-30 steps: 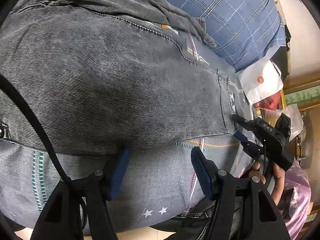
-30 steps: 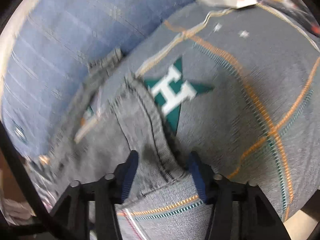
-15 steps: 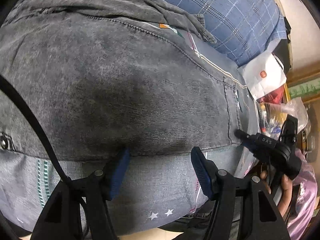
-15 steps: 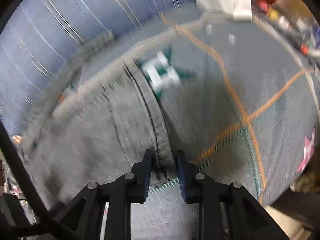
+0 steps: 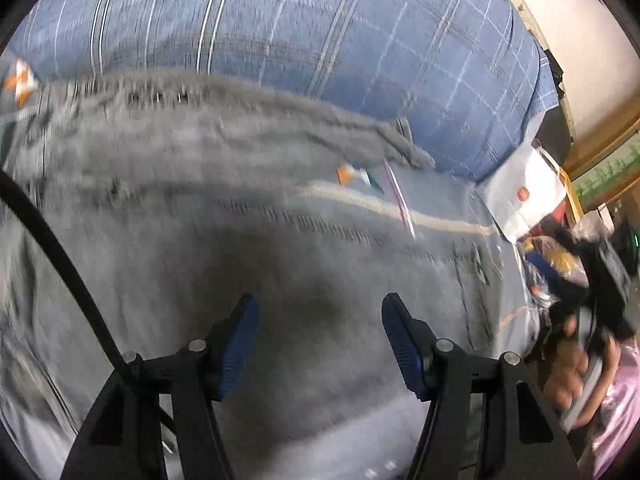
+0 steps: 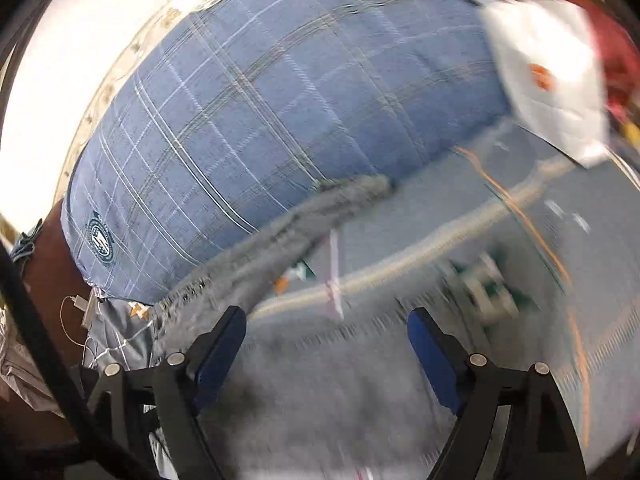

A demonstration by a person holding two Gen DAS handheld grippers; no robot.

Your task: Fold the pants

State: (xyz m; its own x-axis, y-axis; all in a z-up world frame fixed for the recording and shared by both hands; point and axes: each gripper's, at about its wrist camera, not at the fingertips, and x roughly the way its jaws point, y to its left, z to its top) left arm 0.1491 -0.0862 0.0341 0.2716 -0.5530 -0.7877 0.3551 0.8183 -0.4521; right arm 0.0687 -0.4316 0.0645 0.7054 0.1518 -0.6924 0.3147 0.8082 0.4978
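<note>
Right hand-held gripper (image 6: 326,354): jaws opening, pant hem pinched a moment ago now released, nothing between pads. Left hand-held gripper (image 5: 320,344): half-open, empty. Grey pants (image 5: 248,248) lie folded on bed, below blue plaid pillow (image 5: 320,32). Fold looks placed.

Grey denim pants (image 5: 248,240) lie spread flat on the patterned bedcover (blurred), waistband against the blue pillow.

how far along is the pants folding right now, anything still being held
Done so far: the grey jeans lie spread flat on the bed cover, one band of denim bunched against the blue plaid pillow. In hand: nothing; the left gripper is open above the cloth, and the right gripper has jaws opening with no fabric between them. Left: no compact folded stack shows yet, so more folds probably remain.
</note>
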